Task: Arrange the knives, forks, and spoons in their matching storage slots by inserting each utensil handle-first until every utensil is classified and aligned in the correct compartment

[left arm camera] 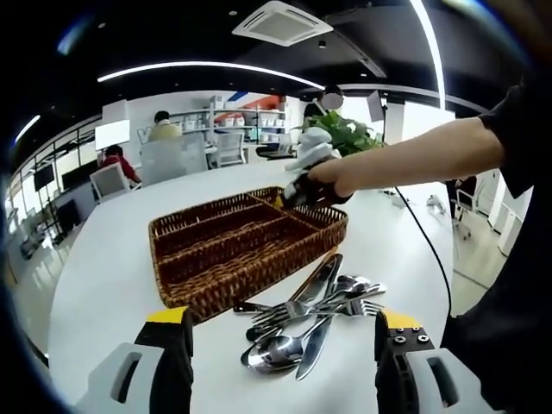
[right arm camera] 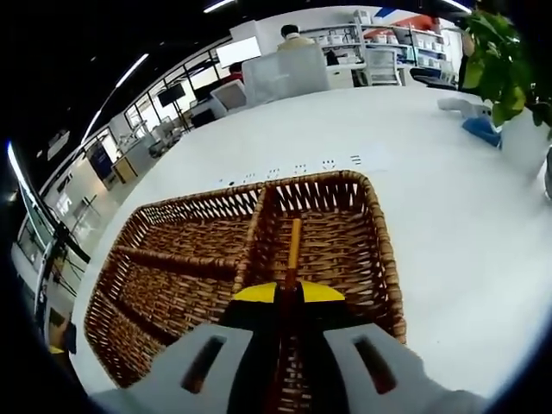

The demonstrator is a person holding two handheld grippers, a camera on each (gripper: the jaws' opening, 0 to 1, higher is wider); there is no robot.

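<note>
the right tool [right arm camera: 289,293] is hanging over the wicker tray [right arm camera: 384,259], clamped on a slim wooden-handled utensil [right arm camera: 294,246] pointing along the right compartment. the left tool [left arm camera: 285,323], jaws apart, is waiting nearer the cutlery pile [left arm camera: 306,319] on the white worktop [left arm camera: 103,285].

Grey tools [left arm camera: 283,366] with yellow-tipped black jaws (black sleeve [left arm camera: 517,121]).

basket [left arm camera: 226,250]: woven brown wicker, rough | cutlery [left arm camera: 310,321]: shiny polished metal | table [left arm camera: 112,285]: smooth white, slightly glossy
</note>
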